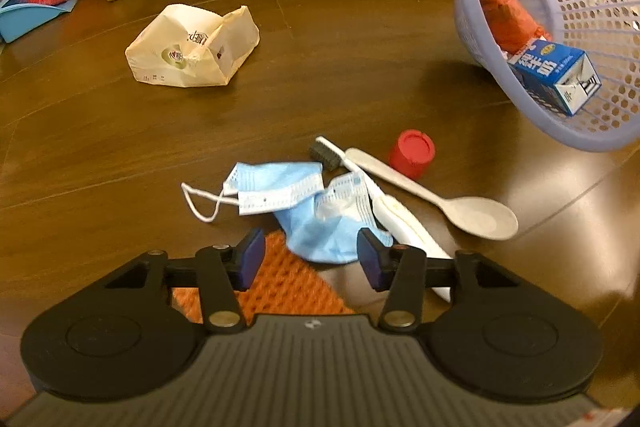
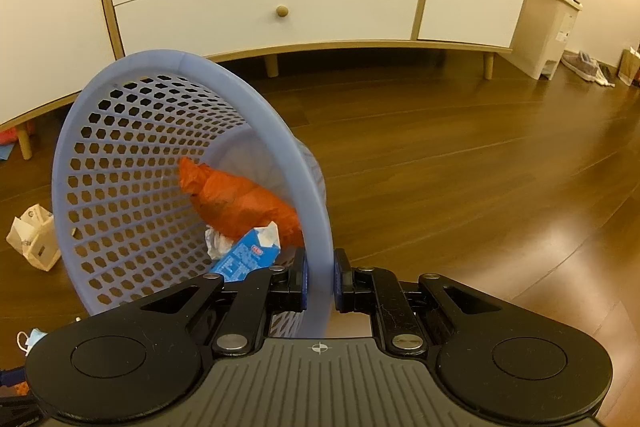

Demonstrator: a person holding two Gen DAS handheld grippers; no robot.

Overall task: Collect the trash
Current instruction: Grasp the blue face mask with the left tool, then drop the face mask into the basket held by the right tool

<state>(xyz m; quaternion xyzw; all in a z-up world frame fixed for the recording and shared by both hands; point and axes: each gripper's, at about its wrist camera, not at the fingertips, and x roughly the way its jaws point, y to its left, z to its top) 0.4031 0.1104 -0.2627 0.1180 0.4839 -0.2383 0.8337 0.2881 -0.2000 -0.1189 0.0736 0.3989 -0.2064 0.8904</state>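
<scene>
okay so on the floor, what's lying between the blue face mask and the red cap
In the left wrist view, a white toothbrush and a pale spoon lie crossed between the face mask and the red cap.

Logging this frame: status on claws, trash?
Left claw open over face mask. Right claw shut on basket rim, tilted. Toothbrush overlaps mask.

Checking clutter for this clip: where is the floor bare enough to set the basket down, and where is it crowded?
Bare floor lies between the paper bag and the basket, and right of the basket in the right wrist view. Crowded ahead of the left gripper: mask, toothbrush, spoon, red cap.
</scene>
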